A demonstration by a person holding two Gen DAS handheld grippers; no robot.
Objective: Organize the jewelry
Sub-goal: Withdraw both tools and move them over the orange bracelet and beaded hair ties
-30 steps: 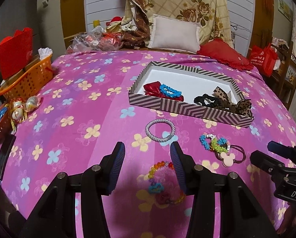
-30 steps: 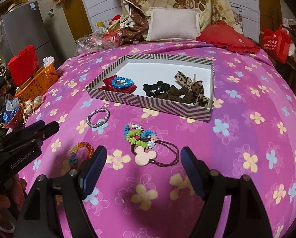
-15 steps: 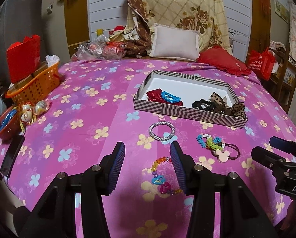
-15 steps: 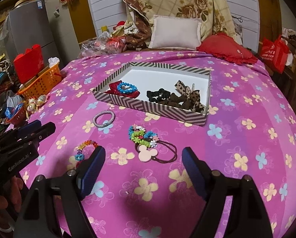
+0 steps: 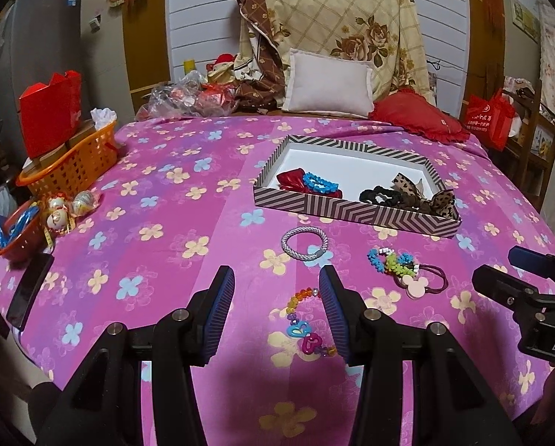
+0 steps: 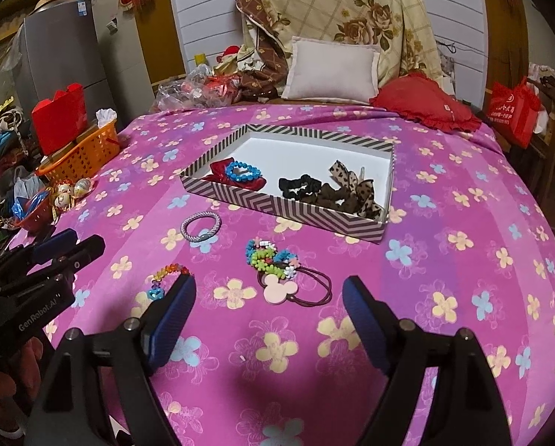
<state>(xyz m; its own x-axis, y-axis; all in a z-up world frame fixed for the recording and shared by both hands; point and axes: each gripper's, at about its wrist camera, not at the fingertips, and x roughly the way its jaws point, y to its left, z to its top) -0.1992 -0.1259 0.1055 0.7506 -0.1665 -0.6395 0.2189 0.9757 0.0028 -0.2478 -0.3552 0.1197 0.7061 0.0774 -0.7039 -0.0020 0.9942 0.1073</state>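
A striped shallow box [image 5: 355, 215] [image 6: 277, 206] on the pink flowered bed holds a red bow, a blue bead bracelet [image 5: 319, 183], a black scrunchie and a leopard bow [image 6: 355, 189]. In front of it lie a silver bracelet [image 5: 304, 243] [image 6: 201, 226], a multicolour bead cluster [image 6: 268, 256], a pink mouse-shaped hair tie [image 5: 417, 285] [image 6: 280, 290] and a rainbow charm bracelet [image 5: 303, 319] [image 6: 166, 278]. My left gripper [image 5: 275, 290] is open and empty above the rainbow bracelet. My right gripper [image 6: 268, 299] is open and empty above the mouse hair tie.
An orange basket [image 5: 73, 163] with a red bag [image 5: 50, 111], small ornaments [image 5: 67, 206] and a red bowl sit at the left bed edge. Pillows [image 5: 327, 87] and a red cushion [image 5: 419, 120] lie at the head. A red bag [image 6: 513, 111] stands on the right.
Both grippers have risen and drawn back from the bed; the items look smaller and farther. Nothing was picked up or moved.
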